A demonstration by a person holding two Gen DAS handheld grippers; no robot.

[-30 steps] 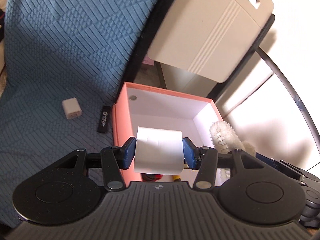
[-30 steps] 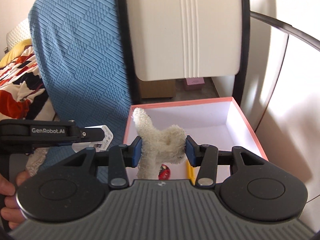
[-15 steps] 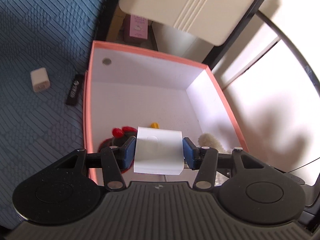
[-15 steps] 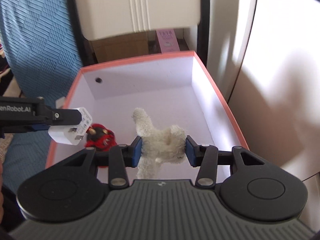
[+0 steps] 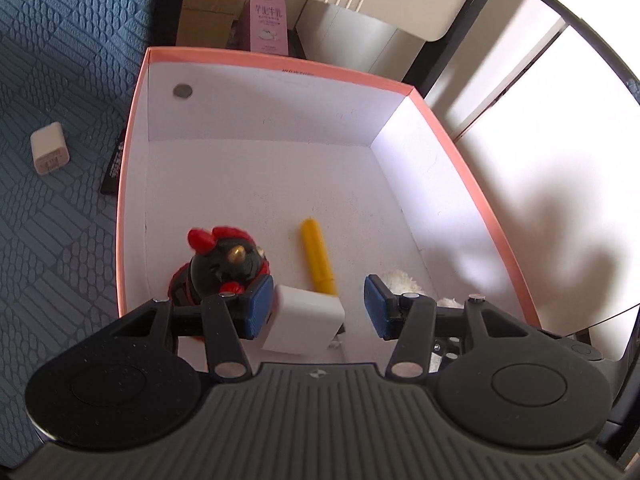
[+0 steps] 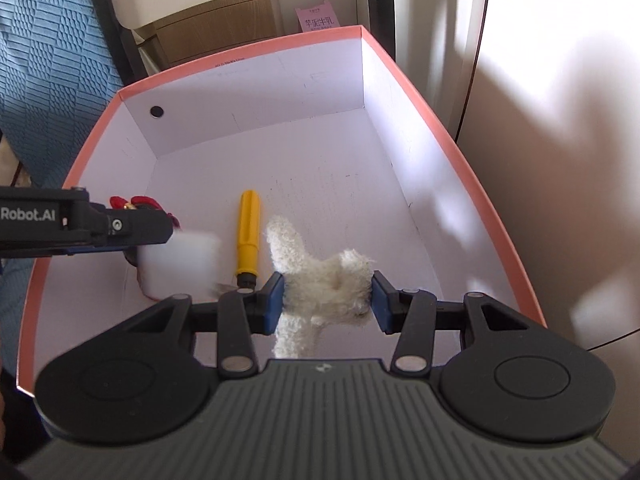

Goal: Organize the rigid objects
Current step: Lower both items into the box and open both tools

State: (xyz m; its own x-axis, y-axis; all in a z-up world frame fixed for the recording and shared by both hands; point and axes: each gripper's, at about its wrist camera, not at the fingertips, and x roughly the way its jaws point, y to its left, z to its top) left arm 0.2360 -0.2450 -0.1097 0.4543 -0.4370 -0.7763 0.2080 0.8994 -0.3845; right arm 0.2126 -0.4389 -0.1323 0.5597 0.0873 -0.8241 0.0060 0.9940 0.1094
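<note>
A pink box [image 5: 280, 65] with a white inside holds a black-and-red figurine [image 5: 224, 264] and a yellow marker [image 5: 318, 256]. My left gripper [image 5: 318, 312] is open over the box's near end; a white charger block [image 5: 306, 324] tilts between its pads, touching only the left one, and looks blurred in the right wrist view [image 6: 178, 260]. My right gripper [image 6: 326, 300] is shut on a white plush toy [image 6: 320, 280] inside the box, to the right of the marker [image 6: 248, 232].
A second white charger [image 5: 50, 154] and a black stick [image 5: 112, 168] lie on the blue quilt [image 5: 60, 60] left of the box. A beige cabinet, a cardboard box and a pink carton [image 5: 268, 22] stand behind it. A sunlit wall is on the right.
Both grippers moved forward and down into the box. The left gripper opened and let go of the white charger, which is dropping. The right gripper still holds the plush toy.
</note>
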